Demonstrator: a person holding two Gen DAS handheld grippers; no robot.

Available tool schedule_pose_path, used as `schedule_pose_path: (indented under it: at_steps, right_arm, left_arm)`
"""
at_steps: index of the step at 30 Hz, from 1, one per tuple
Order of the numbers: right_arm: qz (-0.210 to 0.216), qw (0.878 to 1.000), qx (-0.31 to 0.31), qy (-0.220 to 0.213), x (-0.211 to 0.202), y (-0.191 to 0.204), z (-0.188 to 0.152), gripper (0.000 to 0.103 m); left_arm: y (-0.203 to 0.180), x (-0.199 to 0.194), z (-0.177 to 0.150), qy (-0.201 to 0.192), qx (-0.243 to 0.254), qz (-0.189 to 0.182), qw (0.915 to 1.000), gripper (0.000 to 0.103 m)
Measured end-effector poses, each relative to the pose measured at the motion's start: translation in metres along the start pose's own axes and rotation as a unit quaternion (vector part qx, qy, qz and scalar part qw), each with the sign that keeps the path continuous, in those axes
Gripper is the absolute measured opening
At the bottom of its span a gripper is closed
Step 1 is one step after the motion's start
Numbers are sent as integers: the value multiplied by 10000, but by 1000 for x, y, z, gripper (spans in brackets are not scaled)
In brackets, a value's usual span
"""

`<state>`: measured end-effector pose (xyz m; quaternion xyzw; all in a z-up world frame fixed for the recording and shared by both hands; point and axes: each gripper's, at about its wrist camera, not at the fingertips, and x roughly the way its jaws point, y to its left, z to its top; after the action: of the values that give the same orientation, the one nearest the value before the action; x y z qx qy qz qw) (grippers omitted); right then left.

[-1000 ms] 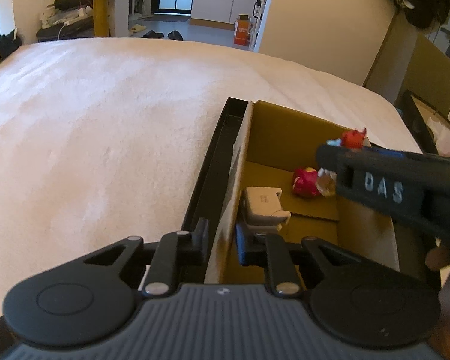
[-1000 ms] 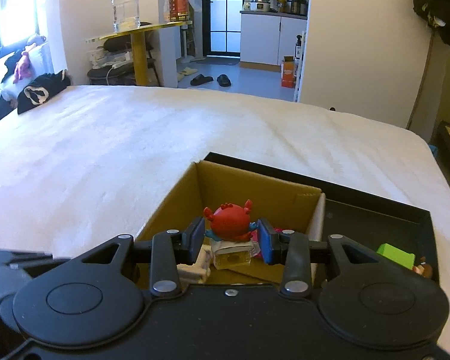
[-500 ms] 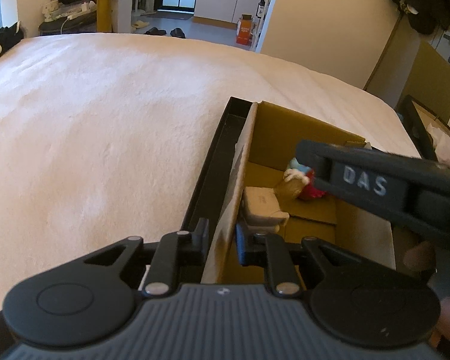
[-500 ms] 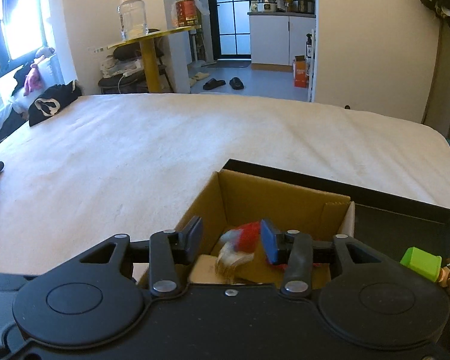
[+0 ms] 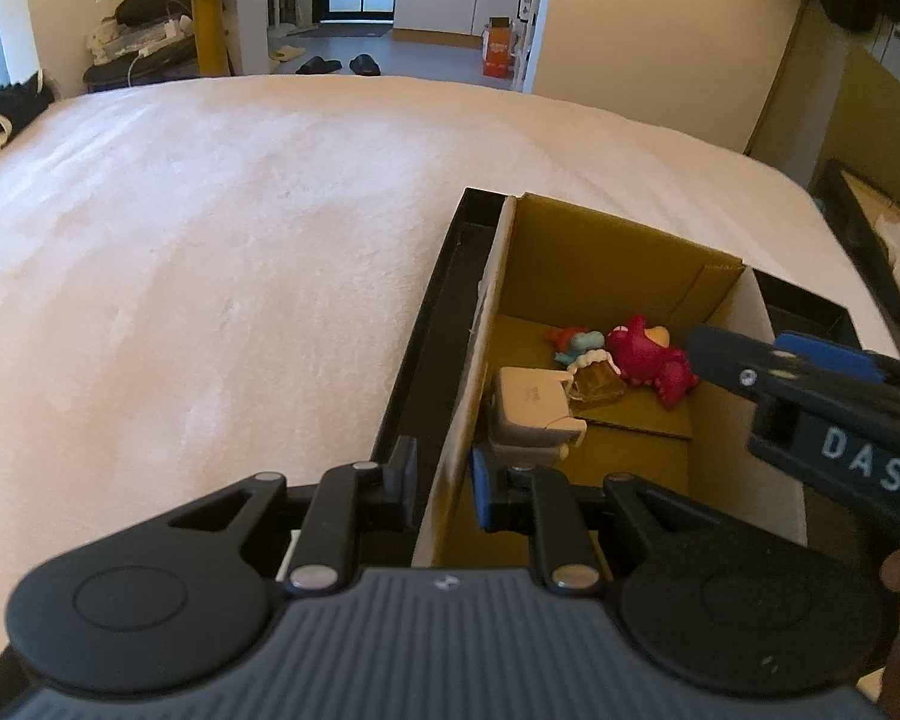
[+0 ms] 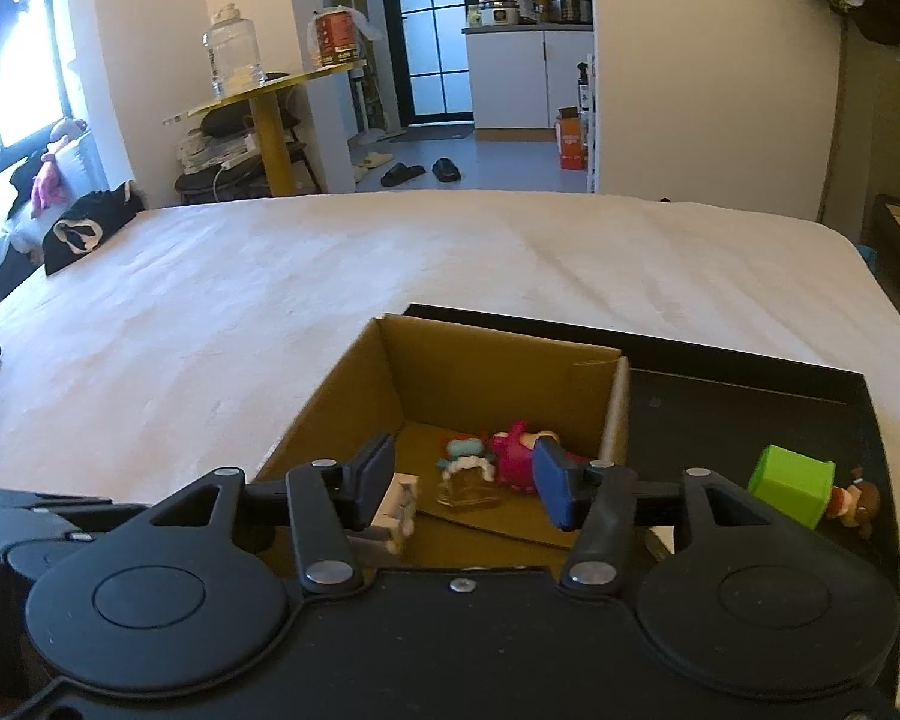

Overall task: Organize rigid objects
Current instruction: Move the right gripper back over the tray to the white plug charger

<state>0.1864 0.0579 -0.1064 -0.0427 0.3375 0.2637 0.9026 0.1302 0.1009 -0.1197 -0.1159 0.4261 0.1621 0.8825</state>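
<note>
Reading "DAS" on right tongs [image 5: 798,366] | jaws opening, nothing held

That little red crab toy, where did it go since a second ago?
The right tool let go of the crab toy; it dropped into the cardboard box and now lies beside the pink toy. The tool's jaws are opening, nothing between them. The left tool stayed clamped on the box wall; the green block is unmoved.
</note>
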Motion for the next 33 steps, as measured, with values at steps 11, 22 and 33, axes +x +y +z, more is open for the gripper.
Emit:
schedule_pose_path:
  at_steps: [11,22,33]
  right_arm:
    - [-93,9994,230,-244,-11,-32,-5,65]
    - [-229,9984,357,-366,-16,-69,-20,68]
    - [-382,9966,611,-409,-1,-98,-41,70]
  left_arm:
    - [-7,3,6,280,118,300,9991,30]
    - [-24,-1,8,245,308,682,9969,54]
    - [-31,-8,10,80,342,1111,9932,73]
